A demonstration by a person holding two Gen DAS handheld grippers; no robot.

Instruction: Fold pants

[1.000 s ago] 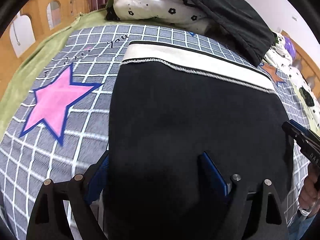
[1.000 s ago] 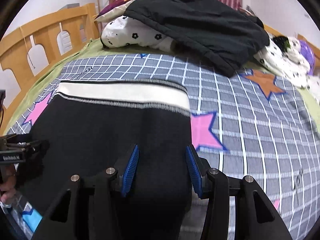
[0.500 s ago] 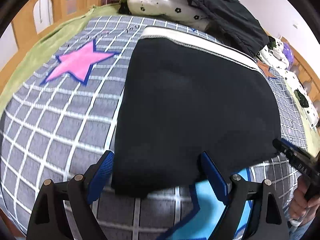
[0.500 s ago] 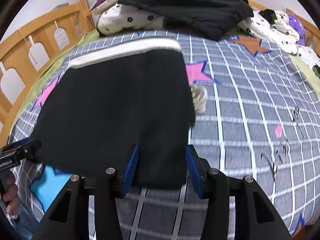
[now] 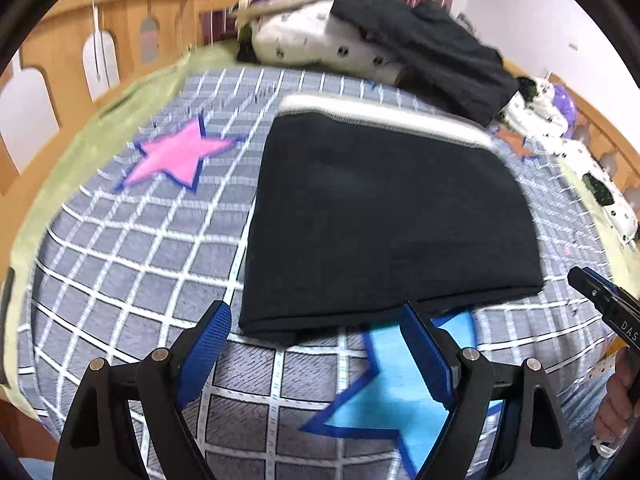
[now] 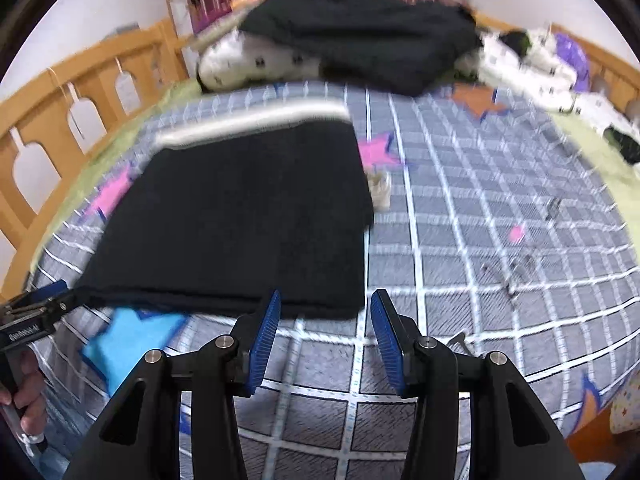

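Both claws hang empty just short of the near edge of the folded black pants: the left claw gapes wide with nothing between its blue pads, and the right claw stands about half open, likewise holding nothing. The pants lie in a thick rectangle across the middle of the bed, their pale waistband toward the upper part of the frame, close to the heap of dark clothes and the spotted pillow at the top. To my eye the fold looks done or nearly so, and the danger lies in tidying further. At the lower left corner of the bundle the layers bulge and curl, so a claw nudging in there could catch only the top layer and peel the fold open. A pinch on one side alone would likely drag the stack askew over the checked blanket. In the right wrist view a small pale object, too blurred to name, sits touching or just beside the right edge of the pants and could get swept along.
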